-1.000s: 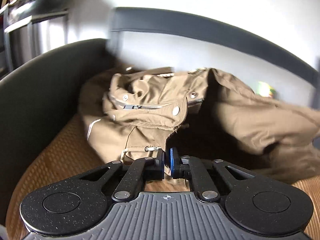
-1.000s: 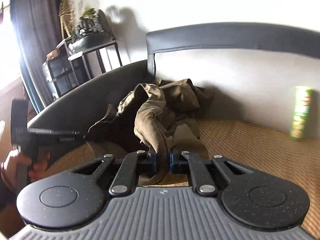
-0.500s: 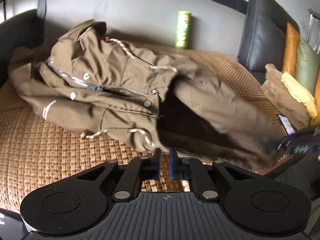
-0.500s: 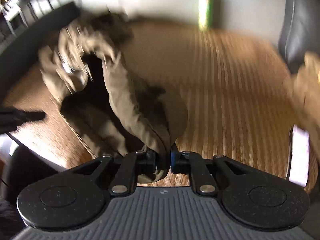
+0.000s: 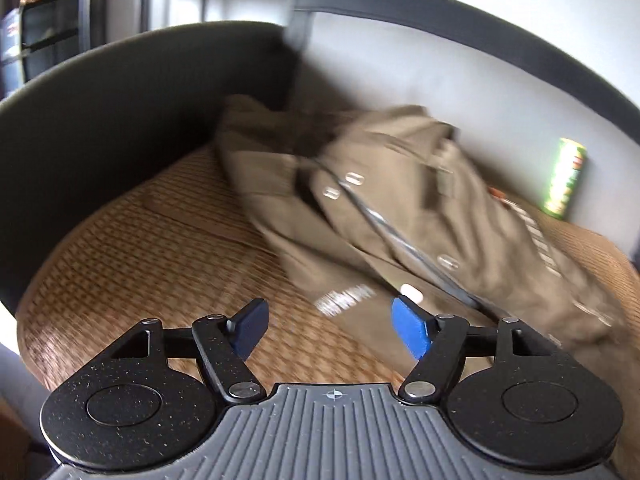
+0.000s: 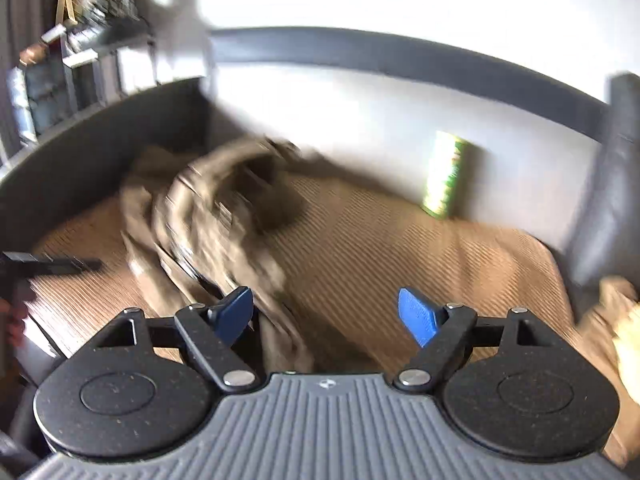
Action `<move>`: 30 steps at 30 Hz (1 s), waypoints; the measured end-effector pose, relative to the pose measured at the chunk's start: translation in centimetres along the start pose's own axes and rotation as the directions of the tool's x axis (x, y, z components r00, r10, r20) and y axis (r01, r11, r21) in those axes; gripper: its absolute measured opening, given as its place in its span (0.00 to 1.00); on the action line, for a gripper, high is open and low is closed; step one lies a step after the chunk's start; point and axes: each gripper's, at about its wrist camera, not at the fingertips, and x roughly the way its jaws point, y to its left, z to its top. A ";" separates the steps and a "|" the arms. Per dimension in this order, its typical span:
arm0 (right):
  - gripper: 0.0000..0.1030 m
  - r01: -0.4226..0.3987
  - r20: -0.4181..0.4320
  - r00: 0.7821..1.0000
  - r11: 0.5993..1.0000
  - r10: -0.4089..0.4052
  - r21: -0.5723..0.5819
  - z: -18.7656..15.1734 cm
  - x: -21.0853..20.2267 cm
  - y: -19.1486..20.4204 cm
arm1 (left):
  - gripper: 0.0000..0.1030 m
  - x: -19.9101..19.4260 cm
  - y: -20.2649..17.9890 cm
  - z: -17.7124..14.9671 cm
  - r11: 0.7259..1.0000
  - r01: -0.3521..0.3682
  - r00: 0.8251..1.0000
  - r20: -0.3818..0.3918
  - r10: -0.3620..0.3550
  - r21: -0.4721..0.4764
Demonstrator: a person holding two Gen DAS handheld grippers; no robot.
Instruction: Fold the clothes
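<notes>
Left wrist surface: woven mat on sofa, dark armrest left.
Left gripper: jaws opening, nothing between; jacket ahead.
Right wrist surface: bare mat right, green can by backrest.
Right gripper: jaws opening, jacket fabric between, unpressed.

A tall green cylindrical snack can is standing upright on the brown woven seat mat, against the pale sofa backrest.
</notes>
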 end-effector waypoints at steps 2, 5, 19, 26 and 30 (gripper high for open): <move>0.81 -0.048 0.014 0.999 0.999 0.048 -0.002 2.7 3.2 1.3 | 0.85 1.8 0.6 0.9 0.999 -0.054 0.999 0.008 0.054 -0.003; 0.81 -0.135 0.002 0.991 0.991 0.135 0.015 6.1 9.7 3.3 | 0.85 5.0 2.0 1.9 0.996 -0.074 0.997 -0.033 0.073 -0.039; 0.82 -0.212 -0.226 0.956 0.974 0.189 -0.084 9.8 33.5 12.7 | 0.65 15.1 2.4 1.8 0.996 0.063 0.978 -0.197 -0.073 -0.056; 0.04 -0.304 -0.194 0.930 0.950 0.313 0.073 10.7 31.0 9.7 | 0.00 11.9 0.9 2.0 0.996 0.092 0.984 -0.154 -0.094 -0.023; 0.03 -0.273 -0.053 0.958 0.952 0.282 0.142 12.1 25.1 3.9 | 0.00 7.7 -0.5 3.1 0.987 0.158 0.984 -0.081 -0.159 -0.013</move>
